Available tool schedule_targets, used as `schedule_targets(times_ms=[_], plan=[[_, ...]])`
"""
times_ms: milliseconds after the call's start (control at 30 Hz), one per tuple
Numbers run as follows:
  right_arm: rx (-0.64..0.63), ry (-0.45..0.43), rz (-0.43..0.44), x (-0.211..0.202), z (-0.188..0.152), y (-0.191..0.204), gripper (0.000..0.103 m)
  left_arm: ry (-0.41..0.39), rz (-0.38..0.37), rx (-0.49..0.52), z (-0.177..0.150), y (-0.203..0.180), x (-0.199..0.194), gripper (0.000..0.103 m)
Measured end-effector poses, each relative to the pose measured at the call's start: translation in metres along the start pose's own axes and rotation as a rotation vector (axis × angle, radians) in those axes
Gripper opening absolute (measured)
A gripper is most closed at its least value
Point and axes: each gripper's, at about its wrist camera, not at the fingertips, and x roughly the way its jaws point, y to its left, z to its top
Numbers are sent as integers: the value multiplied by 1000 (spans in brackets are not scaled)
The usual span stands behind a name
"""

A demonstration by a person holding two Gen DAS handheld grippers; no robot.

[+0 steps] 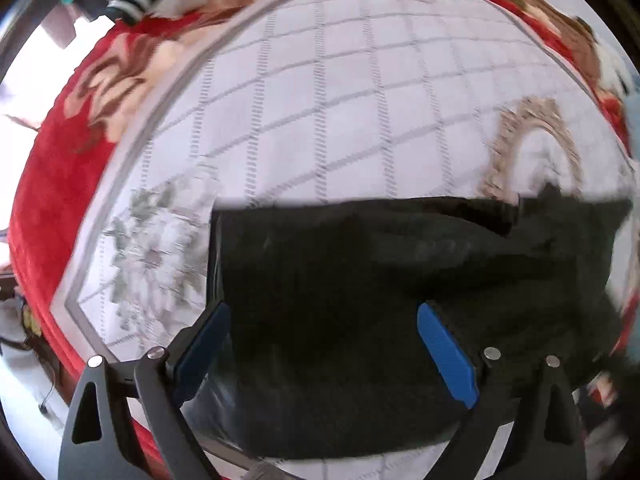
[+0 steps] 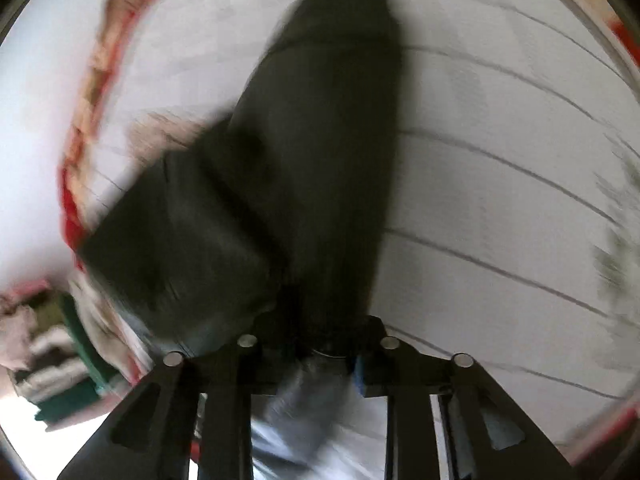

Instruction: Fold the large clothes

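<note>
A dark, almost black garment (image 1: 340, 280) lies on a bed covered with a white quilted sheet (image 1: 340, 100) crossed by grey grid lines and faint flower prints. Around the sheet runs a red blanket (image 1: 44, 200) with a cream floral pattern. At the far corner sits a small heap of other clothes, one green with white stripes (image 1: 128, 0).

From the left wrist view, the garment forms a fairly neat block with a straight top edge and a straight left edge — it looks already folded at least once, though its right side is rumpled and uneven. The left gripper (image 1: 326, 344) hovers low over the near part of the cloth, its two blue-padded fingers (image 1: 448, 356) spread wide apart, holding nothing.

The right wrist view is heavily blurred. The right gripper (image 2: 320, 350) has its jaws drawn close together, and dark fabric (image 2: 312, 160) runs straight into them and stretches away as a long strip — it appears to be pinching an edge of the garment, though the blur hides the exact contact.

My judgement: the fold is midway. A fold seems laid; the right-hand portion needs bringing over and flattening, and the heap of clothes waits.
</note>
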Motion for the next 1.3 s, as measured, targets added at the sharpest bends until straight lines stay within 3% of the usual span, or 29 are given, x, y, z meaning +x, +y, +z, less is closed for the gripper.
schedule_targets(times_ms=[100, 167, 233, 333, 367, 433, 467, 567, 633, 733, 833, 1167, 1300], plan=[[-57, 106, -111, -18, -10, -33, 52, 6, -8, 61, -11, -27, -3, 96], [-182, 68, -218, -38, -14, -31, 52, 12, -17, 107, -18, -48, 1, 96], [-328, -68, -304, -69, -20, -18, 56, 21, -40, 143, -21, -64, 8, 96], [-489, -198, -290, -98, -26, 13, 58, 20, -34, 198, -9, -98, 28, 96], [-517, -205, -281, -95, -26, 32, 63, 16, -20, 204, -2, -106, 35, 96], [-558, -174, -240, -82, -17, 60, 63, 47, 24, 218, 11, -121, 60, 98], [-548, -143, -218, -69, -17, 79, 61, 66, 16, 209, 16, -122, 71, 103], [-551, -25, -117, -30, 0, 121, 26, 79, -64, 156, 29, -116, 79, 103], [-601, -2, -120, -3, 6, 144, 26, 84, -64, 166, 32, -117, 80, 103], [-684, -18, -222, 46, 4, 180, 24, 81, -65, 161, 32, -115, 80, 103], [-680, 12, -281, 81, 17, 186, 24, 84, -75, 132, 36, -112, 81, 103], [-636, 92, -297, 94, 37, 198, 24, 84, -84, 132, 34, -100, 73, 103], [-628, 105, -277, 77, 35, 204, 26, 88, -59, 119, 30, -94, 58, 103]])
